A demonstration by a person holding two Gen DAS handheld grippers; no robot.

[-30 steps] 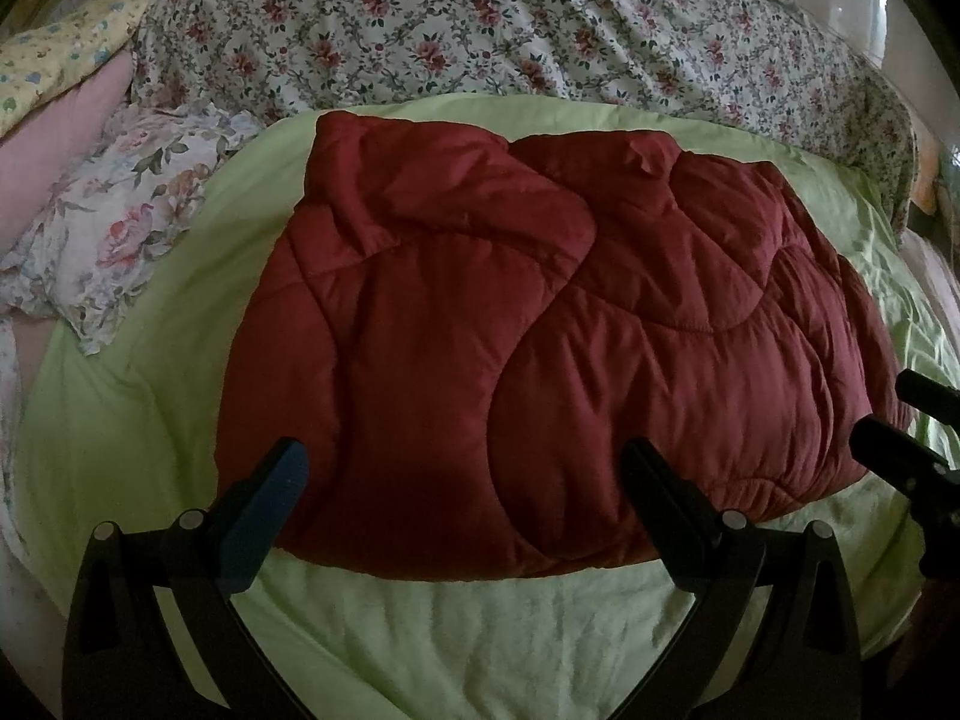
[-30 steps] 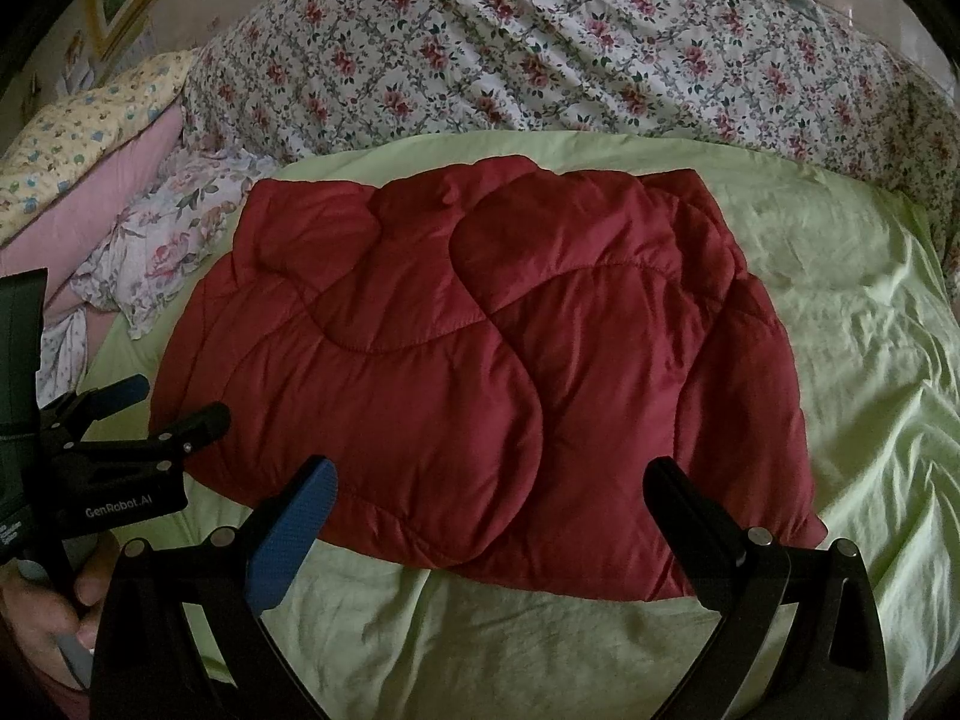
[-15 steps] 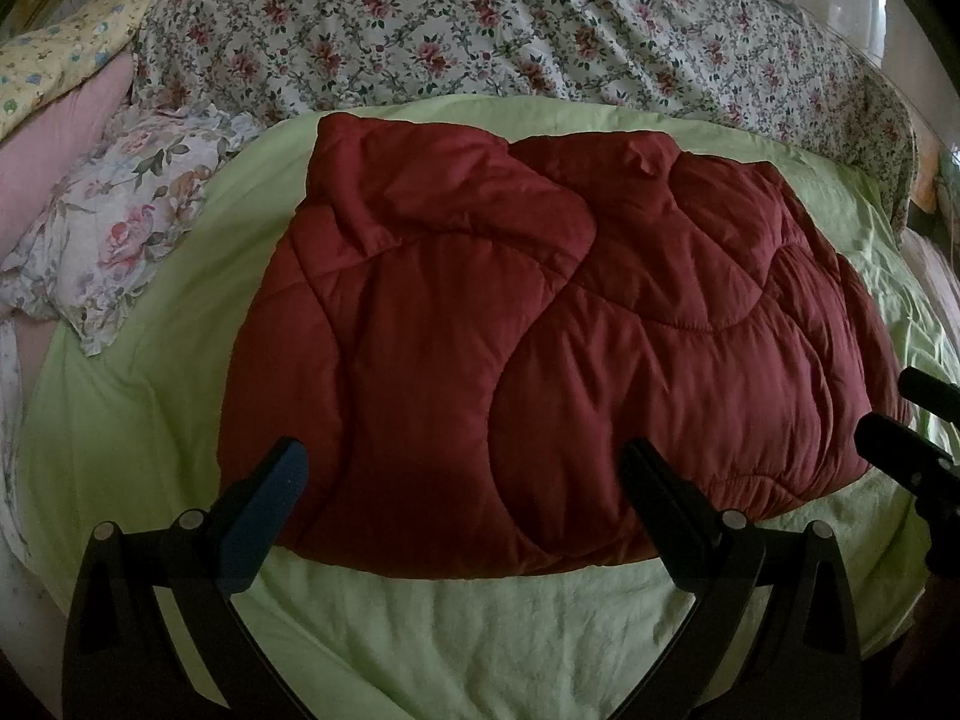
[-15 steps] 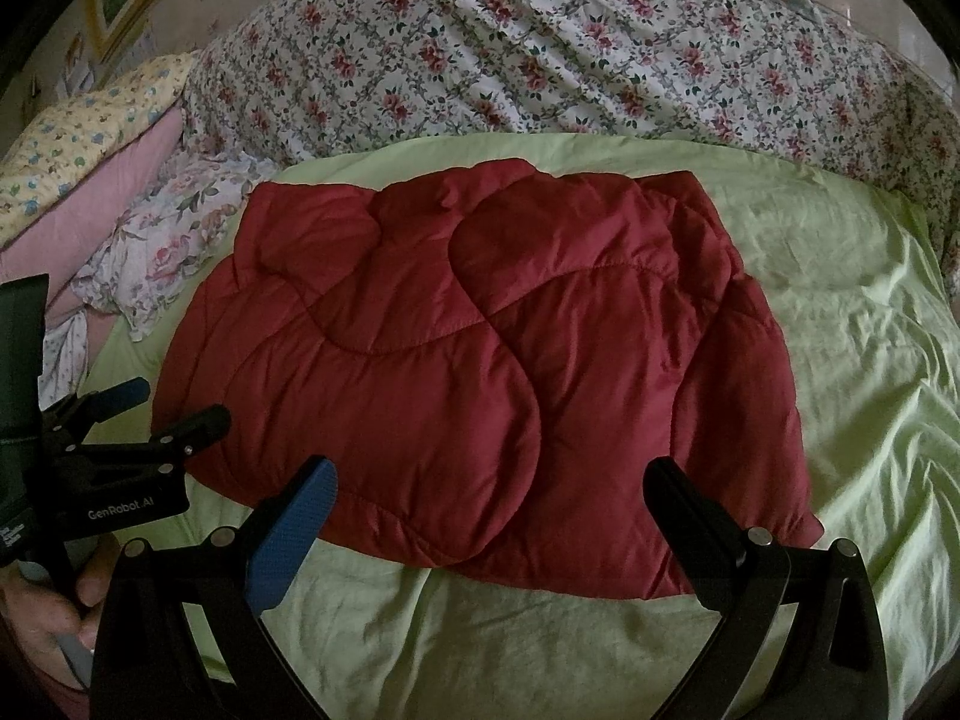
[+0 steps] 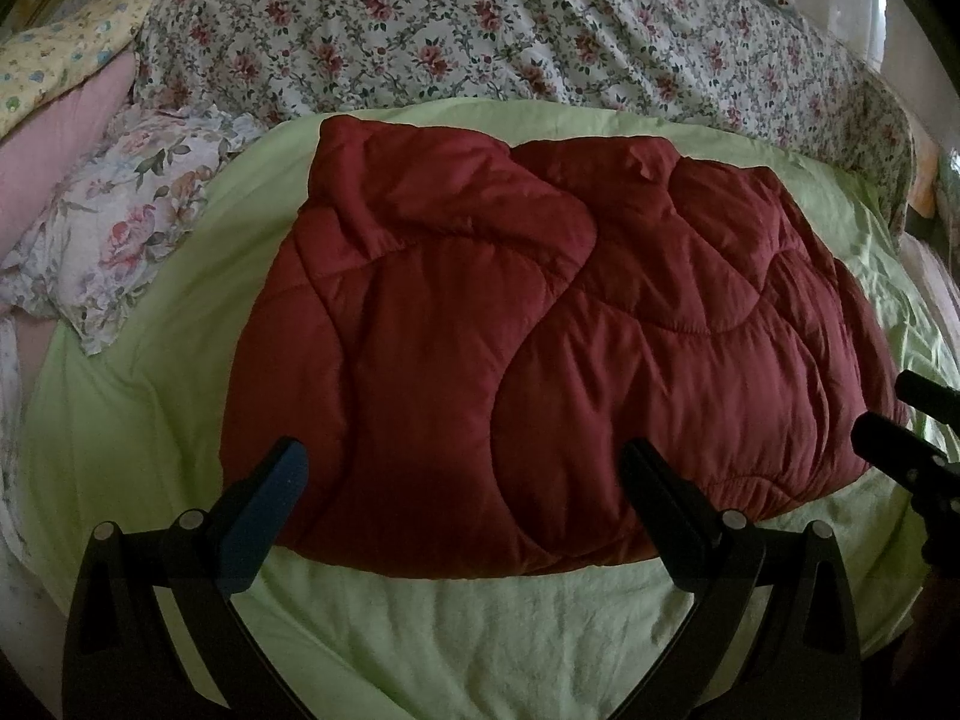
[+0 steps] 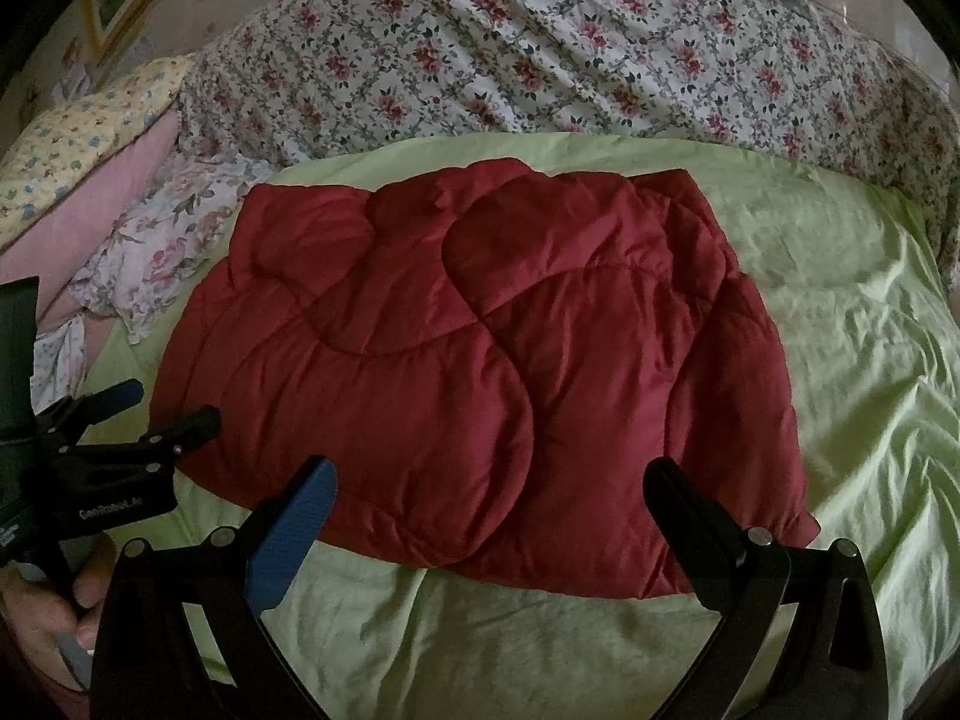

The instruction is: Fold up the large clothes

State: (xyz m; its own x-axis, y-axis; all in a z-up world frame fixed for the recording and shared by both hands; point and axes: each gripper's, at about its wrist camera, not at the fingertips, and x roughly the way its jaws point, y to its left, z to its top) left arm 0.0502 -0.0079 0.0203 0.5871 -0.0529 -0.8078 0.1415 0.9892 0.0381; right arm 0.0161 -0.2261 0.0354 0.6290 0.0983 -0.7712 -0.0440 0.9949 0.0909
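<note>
At far left, a floral frilled pillow (image 5: 114, 240) rests on my light green bedsheet (image 5: 468, 630). My left gripper (image 5: 462, 498) hovers with jaws spread wide, empty. The folded dark red quilted comforter (image 5: 540, 360) lies mid-bed. My right gripper (image 6: 486, 510) hovers likewise wide apart, holding nothing.

Dark red quilted comforter (image 5: 540, 360), folded, flat on the green sheet (image 5: 468, 630).
</note>
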